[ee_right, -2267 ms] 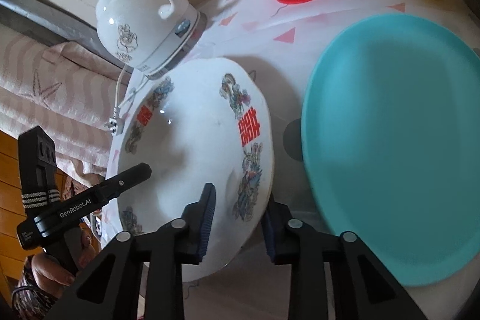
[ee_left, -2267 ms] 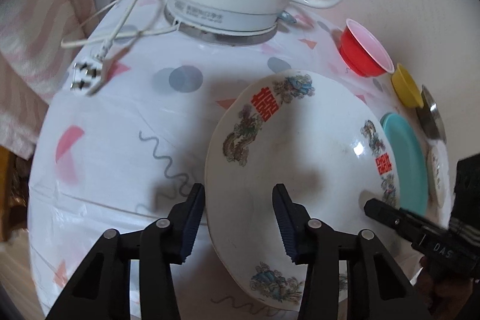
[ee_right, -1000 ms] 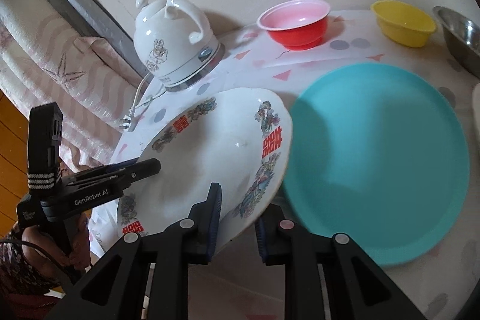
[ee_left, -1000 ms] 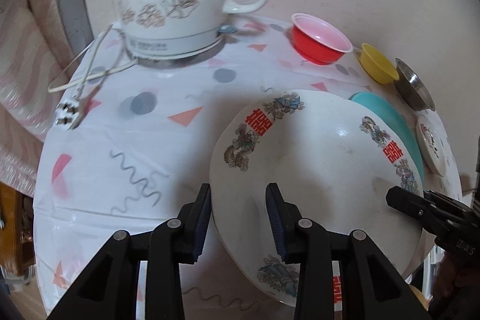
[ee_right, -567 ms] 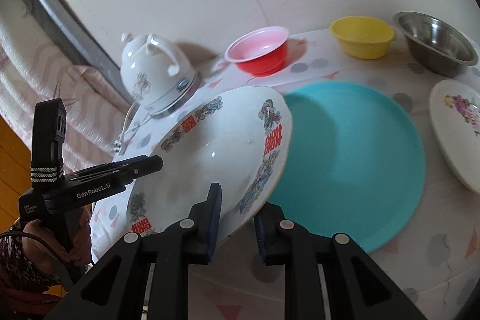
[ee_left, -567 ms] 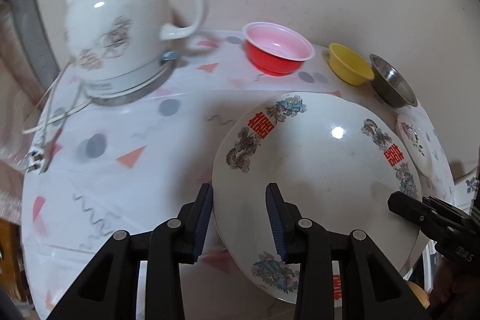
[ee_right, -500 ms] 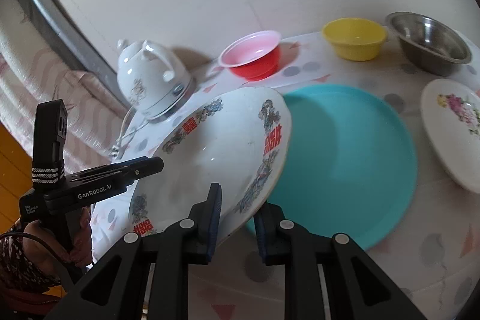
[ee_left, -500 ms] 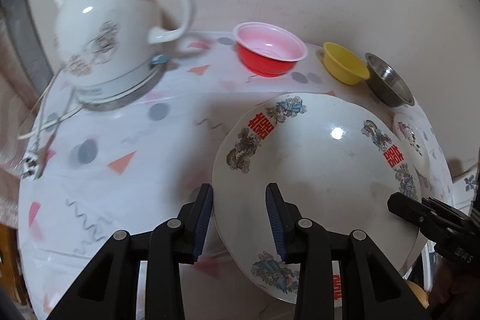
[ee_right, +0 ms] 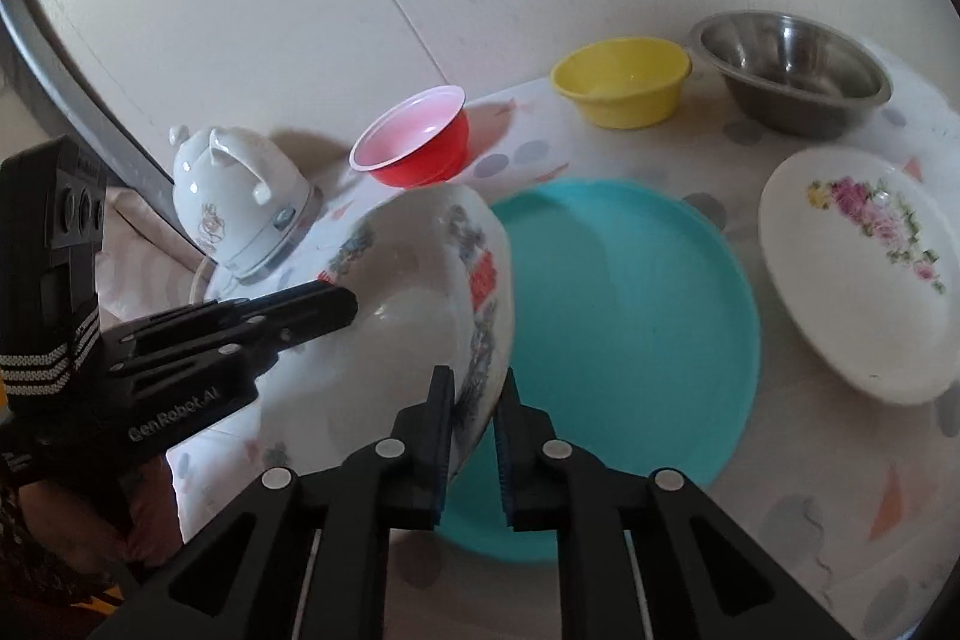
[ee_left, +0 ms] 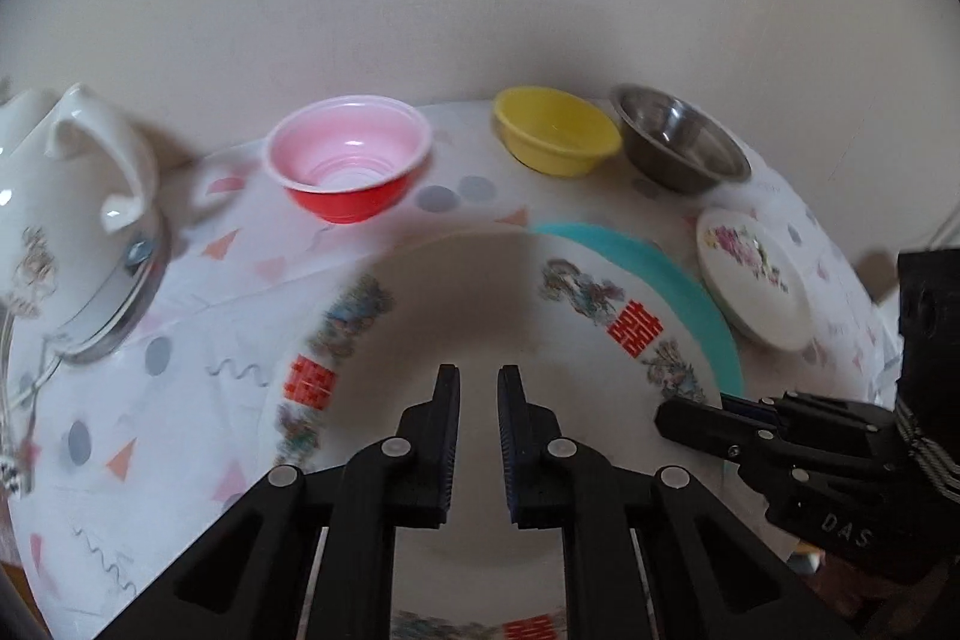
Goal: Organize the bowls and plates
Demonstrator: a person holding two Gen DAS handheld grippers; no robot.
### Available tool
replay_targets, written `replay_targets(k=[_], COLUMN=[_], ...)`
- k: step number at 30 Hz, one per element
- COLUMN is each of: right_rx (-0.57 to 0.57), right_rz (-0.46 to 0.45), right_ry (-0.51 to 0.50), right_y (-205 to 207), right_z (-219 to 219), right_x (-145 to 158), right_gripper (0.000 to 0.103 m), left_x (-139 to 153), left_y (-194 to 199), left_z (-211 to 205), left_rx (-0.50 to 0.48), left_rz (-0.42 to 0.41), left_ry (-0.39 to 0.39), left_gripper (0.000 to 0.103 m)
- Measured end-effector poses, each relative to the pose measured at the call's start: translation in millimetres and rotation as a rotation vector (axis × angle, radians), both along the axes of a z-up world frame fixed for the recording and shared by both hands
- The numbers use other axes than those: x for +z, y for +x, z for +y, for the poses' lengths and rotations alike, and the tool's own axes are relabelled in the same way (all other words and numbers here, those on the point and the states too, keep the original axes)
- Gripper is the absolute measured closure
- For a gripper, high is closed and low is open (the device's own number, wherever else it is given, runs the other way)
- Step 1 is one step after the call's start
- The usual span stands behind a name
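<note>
I hold the big patterned plate (ee_right: 420,280) tilted above the table (ee_right: 810,460), my right tongs (ee_right: 474,400) pinched on its rim, my left tongs (ee_left: 478,400) nearly closed at its opposite edge (whether they grip it, I cannot tell). Its lower edge hangs over the teal plate (ee_right: 630,292). The flowered plate (ee_right: 858,274) lies just beside; red bowl (ee_right: 420,139), yellow bowl (ee_right: 624,82), steel bowl (ee_right: 792,70) and kettle (ee_right: 240,202) line the wall.

Teal plate (ee_right: 630,292), yellow bowl (ee_right: 621,82), white bowl (ee_left: 492,316) with red characters.
</note>
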State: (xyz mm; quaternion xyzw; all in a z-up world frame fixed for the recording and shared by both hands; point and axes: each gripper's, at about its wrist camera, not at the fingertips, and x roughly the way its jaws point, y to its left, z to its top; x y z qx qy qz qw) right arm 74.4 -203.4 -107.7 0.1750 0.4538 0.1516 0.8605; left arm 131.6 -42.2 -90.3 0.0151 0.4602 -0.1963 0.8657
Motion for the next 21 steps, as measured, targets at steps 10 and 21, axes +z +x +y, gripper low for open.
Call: replay_targets(k=[10, 21], right_rx=[-0.044, -0.066], right_rz=[0.084, 0.105], right_ry=[0.188, 0.211], right_y=[8, 11], right_z=[-31, -34], right_x=[-34, -43], right_gripper=[0.089, 0.087], left_x=[-25, -32], left_y=[13, 5], left_z=[82, 49], left_rx=[0.254, 0.123], left_rz=[0.155, 0.161], left_ry=[-0.093, -0.078], left_gripper=[0.05, 0.081])
